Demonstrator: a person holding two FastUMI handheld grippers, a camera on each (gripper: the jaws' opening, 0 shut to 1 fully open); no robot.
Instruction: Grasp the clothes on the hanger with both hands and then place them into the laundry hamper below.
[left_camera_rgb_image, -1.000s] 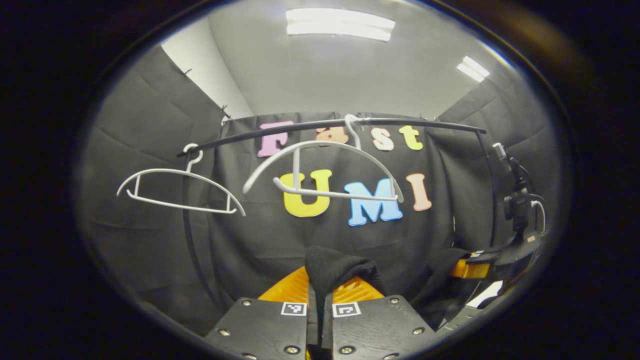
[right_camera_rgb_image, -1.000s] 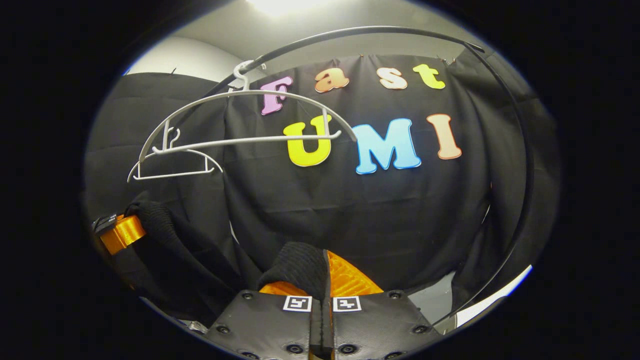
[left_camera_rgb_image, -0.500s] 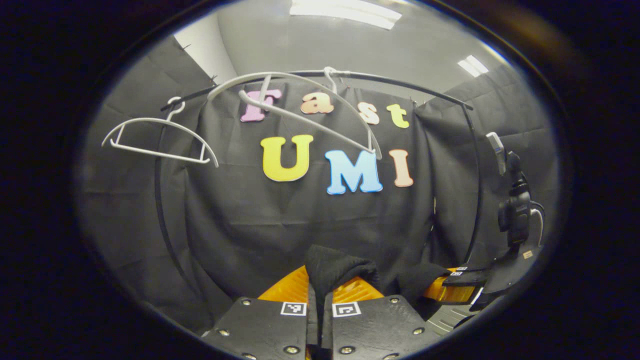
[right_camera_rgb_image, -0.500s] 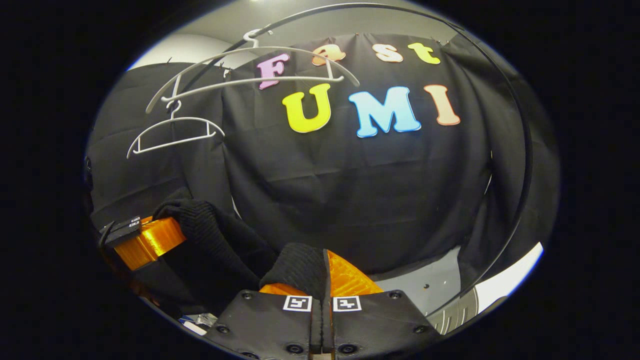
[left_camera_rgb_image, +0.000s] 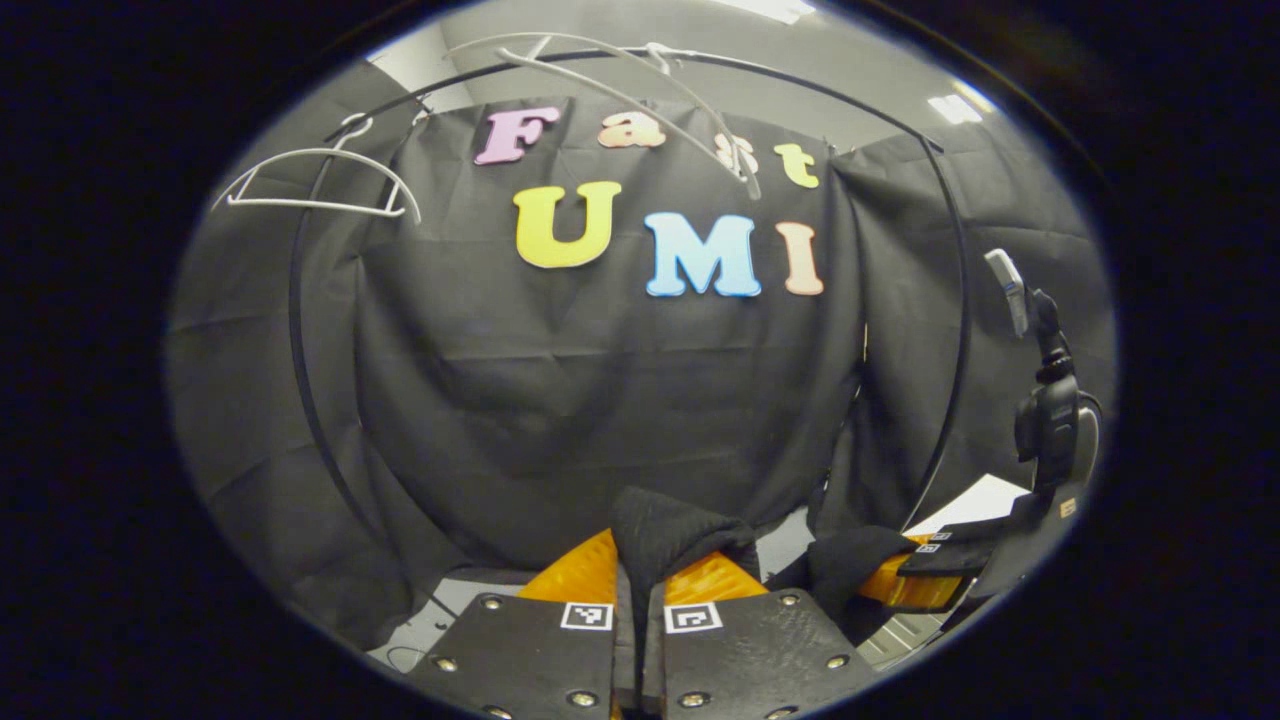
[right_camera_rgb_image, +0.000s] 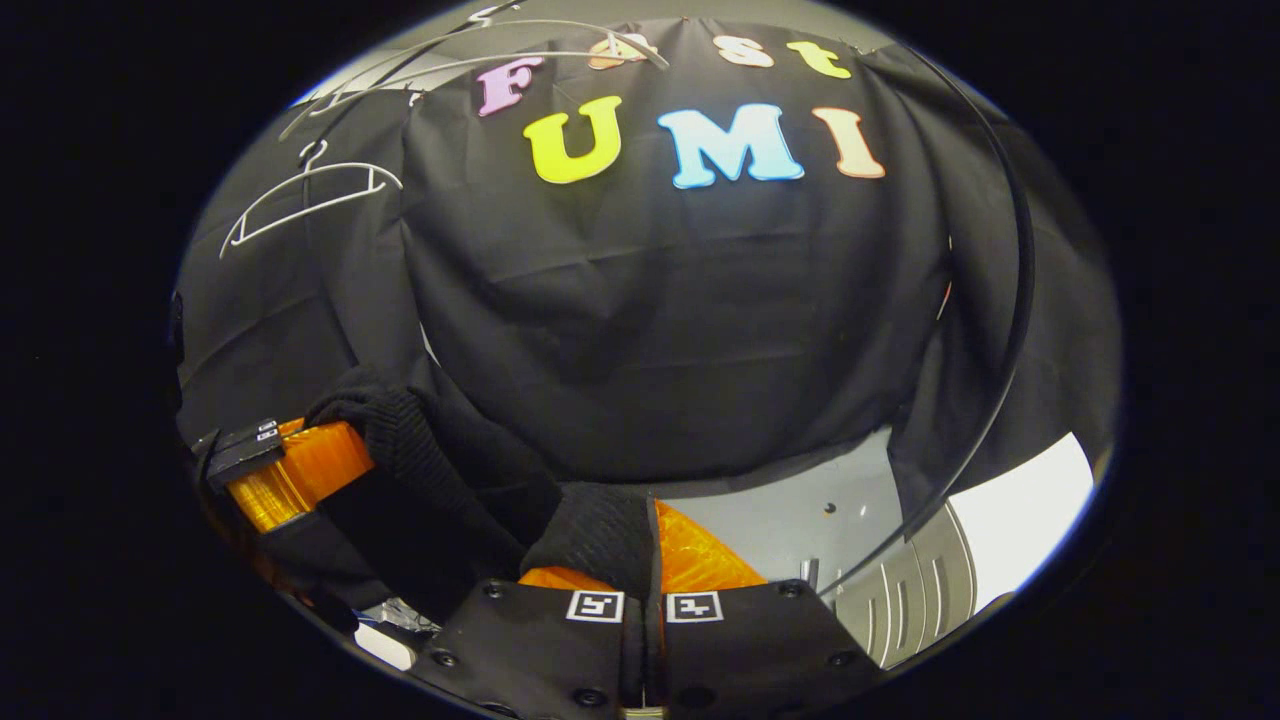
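In the left gripper view, the left gripper (left_camera_rgb_image: 640, 585) has its orange fingers (left_camera_rgb_image: 582, 572) drawn nearly together on a fold of the black knit garment (left_camera_rgb_image: 668, 535); the cloth bulges up just ahead of the tips, pinched between them. Off to the right of these fingers, lower down, the right gripper (left_camera_rgb_image: 915, 575) holds another bunch of the same garment.

In the right gripper view, the right gripper (right_camera_rgb_image: 645, 570) is likewise closed on the knit, both fingers pressing a wad of it. From there the garment (right_camera_rgb_image: 440, 490) runs leftward as a sagging band to the left gripper (right_camera_rgb_image: 290, 470), so its long axis lies roughly between the two pairs of fingers (which end is the collar cannot be told).

High above the fingers, two bare white hangers (left_camera_rgb_image: 315, 180) hang on a black rail (left_camera_rgb_image: 955, 300); the nearer hanger (left_camera_rgb_image: 640, 100) sits tilted. A grey floor (right_camera_rgb_image: 790, 520) shows beyond the right fingers.
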